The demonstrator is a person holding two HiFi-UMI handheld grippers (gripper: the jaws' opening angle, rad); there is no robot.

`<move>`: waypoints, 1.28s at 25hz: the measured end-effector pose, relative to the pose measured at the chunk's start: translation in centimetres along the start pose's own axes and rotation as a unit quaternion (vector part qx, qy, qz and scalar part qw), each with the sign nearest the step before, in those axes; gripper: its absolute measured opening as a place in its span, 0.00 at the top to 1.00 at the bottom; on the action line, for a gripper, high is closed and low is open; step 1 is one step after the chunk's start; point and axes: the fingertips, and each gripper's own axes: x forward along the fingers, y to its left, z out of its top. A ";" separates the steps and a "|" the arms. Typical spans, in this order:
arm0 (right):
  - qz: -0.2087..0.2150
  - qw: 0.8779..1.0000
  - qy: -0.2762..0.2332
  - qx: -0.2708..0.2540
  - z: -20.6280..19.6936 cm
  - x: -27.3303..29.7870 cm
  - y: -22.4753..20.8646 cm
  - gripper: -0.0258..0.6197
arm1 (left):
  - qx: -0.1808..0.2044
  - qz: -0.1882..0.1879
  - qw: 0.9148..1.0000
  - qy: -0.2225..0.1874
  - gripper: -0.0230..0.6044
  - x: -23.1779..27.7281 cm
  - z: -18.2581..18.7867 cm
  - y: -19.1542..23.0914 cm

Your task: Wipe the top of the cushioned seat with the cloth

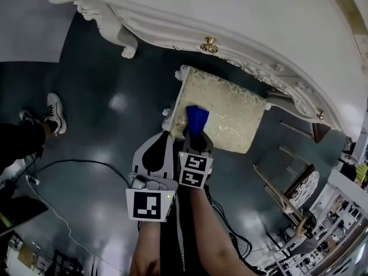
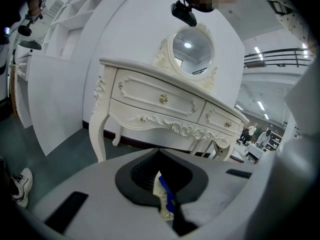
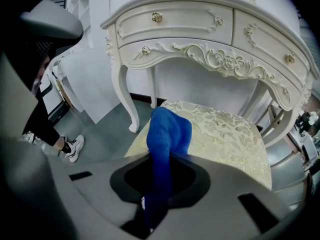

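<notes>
The stool's gold-patterned cushioned seat (image 1: 230, 117) stands in front of a white dressing table. A blue cloth (image 1: 196, 119) rests on the seat's near left part, and my right gripper (image 1: 195, 137) is shut on its near end. In the right gripper view the cloth (image 3: 167, 131) runs from between the jaws up onto the cushion (image 3: 227, 134). My left gripper (image 1: 167, 134) hovers just left of the stool's near corner, shut with nothing in it. In the left gripper view the gripper (image 2: 160, 156) shows a sliver of the cloth (image 2: 165, 193) through the gap.
The ornate white dressing table (image 1: 241, 22) overhangs the stool's far side, with its curved leg (image 3: 125, 94) to the left. A person's white shoes (image 1: 54, 112) are on the dark floor at left. A cable (image 1: 63, 165) runs across the floor. Another chair (image 1: 302, 188) lies at right.
</notes>
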 end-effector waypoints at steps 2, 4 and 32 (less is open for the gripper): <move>0.005 1.000 0.000 -0.004 0.1 0.1 0.5 0.87 | 0.000 0.003 1.000 0.000 0.98 -0.1 0.0 0.3; 0.010 1.000 0.000 -0.007 0.3 0.2 1.0 0.87 | 0.000 0.006 1.000 0.000 0.98 -0.3 0.1 0.6; 0.102 0.995 -0.005 -0.020 1.3 0.9 6.5 0.87 | 0.033 0.040 0.999 0.009 0.98 -1.3 0.7 2.4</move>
